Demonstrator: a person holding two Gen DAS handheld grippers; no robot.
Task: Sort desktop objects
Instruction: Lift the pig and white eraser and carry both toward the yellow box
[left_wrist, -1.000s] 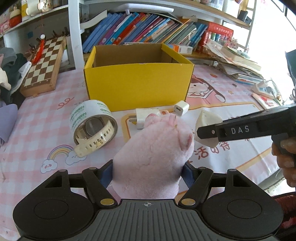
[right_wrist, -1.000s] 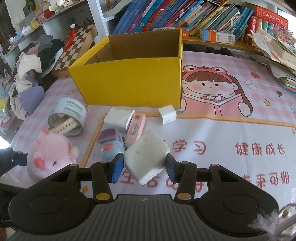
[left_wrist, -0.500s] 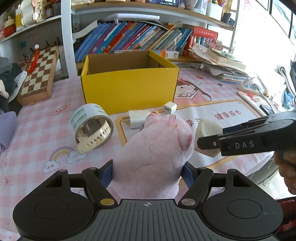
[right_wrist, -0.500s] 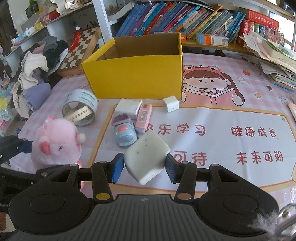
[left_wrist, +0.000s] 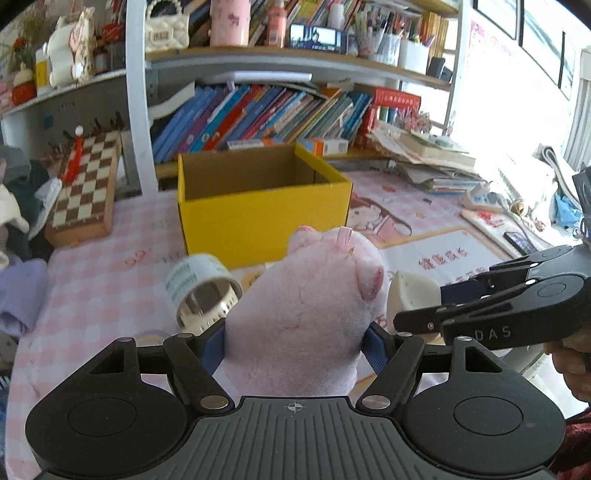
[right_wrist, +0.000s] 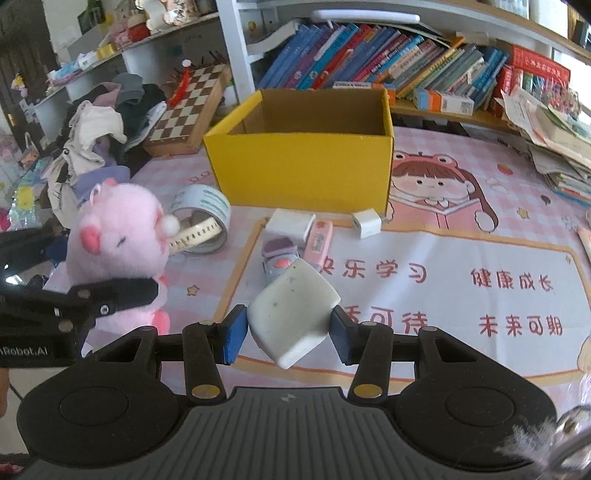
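1. Up front, the left gripper (left_wrist: 295, 341) has its blue pads pressed into the sides of a fuzzy pink plush pig (left_wrist: 306, 310), which bulges softly between them and is held above the table.
2. Just to its right, the right gripper (right_wrist: 288, 334) clamps a chunky white eraser (right_wrist: 293, 317), smooth, rounded at the corners and speckled with grey marks.
3. Ahead of both tools stands an open yellow cardboard box (right_wrist: 303, 166), its inside plain brown.
4. Between the tools and the box, on the pink checked tablecloth (right_wrist: 480, 229), lie a roll of clear tape (right_wrist: 201, 206), a white rectangular charger (right_wrist: 290, 221), a small white cube plug (right_wrist: 366, 222), a pink eraser (right_wrist: 317, 240) and a lilac toy car (right_wrist: 279, 256).
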